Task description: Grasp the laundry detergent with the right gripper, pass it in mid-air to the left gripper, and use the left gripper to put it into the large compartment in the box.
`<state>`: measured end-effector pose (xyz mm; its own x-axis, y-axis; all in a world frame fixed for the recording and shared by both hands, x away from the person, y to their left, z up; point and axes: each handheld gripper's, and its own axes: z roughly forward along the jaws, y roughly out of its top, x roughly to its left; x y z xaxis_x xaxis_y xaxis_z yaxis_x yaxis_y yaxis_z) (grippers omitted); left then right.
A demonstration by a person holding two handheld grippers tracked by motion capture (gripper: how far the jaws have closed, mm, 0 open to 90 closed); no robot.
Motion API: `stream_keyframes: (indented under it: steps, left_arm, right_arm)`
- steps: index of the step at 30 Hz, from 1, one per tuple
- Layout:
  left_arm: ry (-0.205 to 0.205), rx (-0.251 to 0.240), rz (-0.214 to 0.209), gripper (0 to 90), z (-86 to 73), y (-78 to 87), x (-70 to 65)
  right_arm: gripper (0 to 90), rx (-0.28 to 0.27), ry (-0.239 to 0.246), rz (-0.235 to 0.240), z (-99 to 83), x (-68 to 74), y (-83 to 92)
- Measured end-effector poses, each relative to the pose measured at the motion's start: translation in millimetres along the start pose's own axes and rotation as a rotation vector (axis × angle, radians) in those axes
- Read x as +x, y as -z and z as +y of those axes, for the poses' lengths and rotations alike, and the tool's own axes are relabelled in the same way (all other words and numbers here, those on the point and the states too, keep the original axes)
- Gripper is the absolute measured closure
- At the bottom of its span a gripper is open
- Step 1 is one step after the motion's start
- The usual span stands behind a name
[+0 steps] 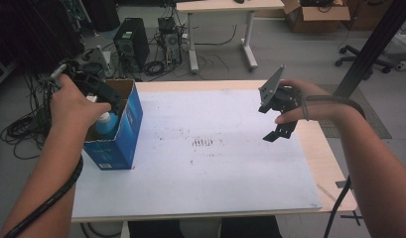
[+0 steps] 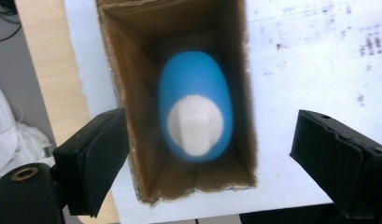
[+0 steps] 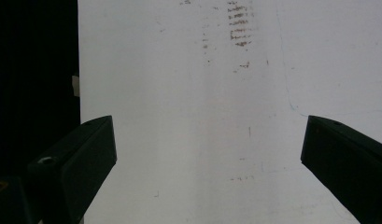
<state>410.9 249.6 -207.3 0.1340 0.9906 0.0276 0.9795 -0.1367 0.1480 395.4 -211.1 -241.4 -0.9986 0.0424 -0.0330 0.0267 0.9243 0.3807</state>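
Your left gripper [image 1: 108, 101] hangs over the open top of the blue cardboard box [image 1: 122, 134] standing at the table's [image 1: 215, 198] left edge, its jaws spread wide and grasping nothing. Down inside the box a blue bottle [image 2: 194, 105] with a white cap [image 2: 195, 125] stands upright, cap facing up, its body close between the brown inner walls; in the left gripper view it sits between the two black jaws but well below them, untouched. Your right gripper [image 1: 279, 133] is held above the right part of the table, well apart from the box, with its jaws released and only the white, ink-smudged sheet [image 3: 202, 116] beneath them. Behind the table, on the far floor, stand a computer tower [image 1: 131, 42] and loose cables
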Motion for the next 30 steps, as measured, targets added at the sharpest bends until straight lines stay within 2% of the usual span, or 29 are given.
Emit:
stream_keyframes:
  steps: [5, 9, 10, 12, 13, 15, 16, 17, 18, 19, 20, 23, 24, 30]
  left_arm:
    - [-0.034, 0.009, -0.013, 4.0, 1.1, 4.6, -7.0]
    - [-0.083, 0.008, -0.023, 1.3, 1.6, 9.2, -20.2]
    - [-0.083, 0.008, -0.023, 0.9, 1.6, 9.2, -20.2]
    - [-0.120, 0.018, -0.028, 0.2, 2.0, 10.9, -30.3]
    - [-0.120, 0.018, -0.028, 0.2, 2.0, 10.9, -30.3]
    - [-0.172, 0.028, -0.035, 0.2, 2.9, 13.4, -42.5]
    - [-0.172, 0.028, -0.035, 0.2, 2.9, 13.4, -42.5]
    - [-0.222, 0.034, -0.037, 0.2, 3.2, 15.7, -55.2]
    - [-0.222, 0.034, -0.037, 0.2, 3.2, 15.7, -55.2]
    - [-0.270, 0.037, -0.034, 0.2, 3.2, 18.3, -68.2]
    - [-0.270, 0.037, -0.034, 0.2, 3.2, 18.3, -68.2]
    - [-0.364, 0.027, -0.039, 0.2, 2.8, 23.2, -88.8]
    - [-0.460, 0.000, -0.060, 0.2, 1.8, 26.6, -104.9]
    - [-0.687, 0.000, -0.163, 0.2, -0.7, 30.8, -149.3]
  right_arm:
    - [3.5, 0.002, -0.001, -0.001, 0.4, 0.6, 0.8]
    - [3.5, 0.002, 0.000, -0.002, 0.5, 1.8, 1.6]
    - [3.5, 0.002, 0.000, -0.002, 0.5, 1.8, 1.6]
    - [3.5, 0.002, 0.000, -0.001, 0.0, 2.8, 2.2]
    - [3.5, 0.002, 0.000, -0.001, 0.0, 2.8, 2.2]
    - [3.5, 0.002, 0.003, -0.001, -0.6, 4.0, 3.3]
    - [3.5, 0.002, 0.003, -0.002, -1.0, 4.3, 3.8]
    - [3.5, 0.003, 0.004, -0.003, -1.3, 4.7, 4.5]
    - [3.5, 0.003, 0.004, -0.003, -1.3, 4.7, 4.5]
    - [3.5, 0.003, 0.004, -0.005, -2.0, 5.2, 6.0]
    - [3.5, 0.003, 0.004, -0.005, -2.0, 5.2, 6.0]
    - [3.5, 0.006, 0.003, -0.009, -2.9, 6.2, 8.6]
    - [3.4, 0.004, 0.005, -0.008, -3.6, 6.5, 9.2]
    - [3.4, 0.010, -0.004, -0.003, -6.2, 6.6, 5.9]
